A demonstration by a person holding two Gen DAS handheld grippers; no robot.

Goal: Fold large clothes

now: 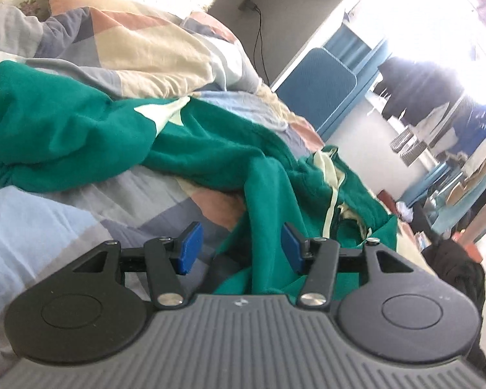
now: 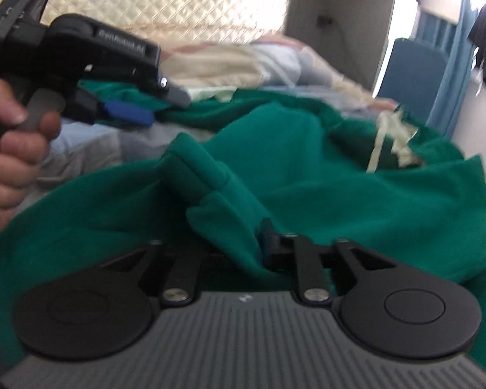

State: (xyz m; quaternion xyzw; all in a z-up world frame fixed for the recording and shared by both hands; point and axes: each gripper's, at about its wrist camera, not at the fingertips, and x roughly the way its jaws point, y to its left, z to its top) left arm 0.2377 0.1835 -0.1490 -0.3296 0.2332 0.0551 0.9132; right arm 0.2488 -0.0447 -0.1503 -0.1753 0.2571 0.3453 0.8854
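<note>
- Green hoodie (image 1: pixel 191 142) crumpled on patchwork duvet (image 1: pixel 48 214), cream drawstring (image 1: pixel 330 207) and cream lining showing near its right end.
- In right wrist view, hoodie (image 2: pixel 307 175) heaped right up against the camera body, a rolled cuff-like fold (image 2: pixel 197 168) standing up at centre.
- Right gripper (image 2: pixel 243 249) pitched down into the cloth; jaws partly apart, fabric bunched between them. Left finger buried under cloth, so cannot tell if pads press on it.
- Left gripper (image 1: pixel 239 246) tilted down over the duvet beside the hoodie, blue pads (image 1: pixel 191 246) spread, nothing pinched; green fabric lies below and past the gap.
- Same left gripper (image 2: pixel 126 110) seen from the right wrist at upper left, held by a hand (image 2: pixel 13 142) wrapped round the grip, fingers on the trigger.
- Open duvet to the left of the garment; bunched bedding and quilted headboard (image 2: pixel 178 3) behind.
- Bed edge on the right, blue chair (image 1: pixel 317 87) and cluttered room beyond.
</note>
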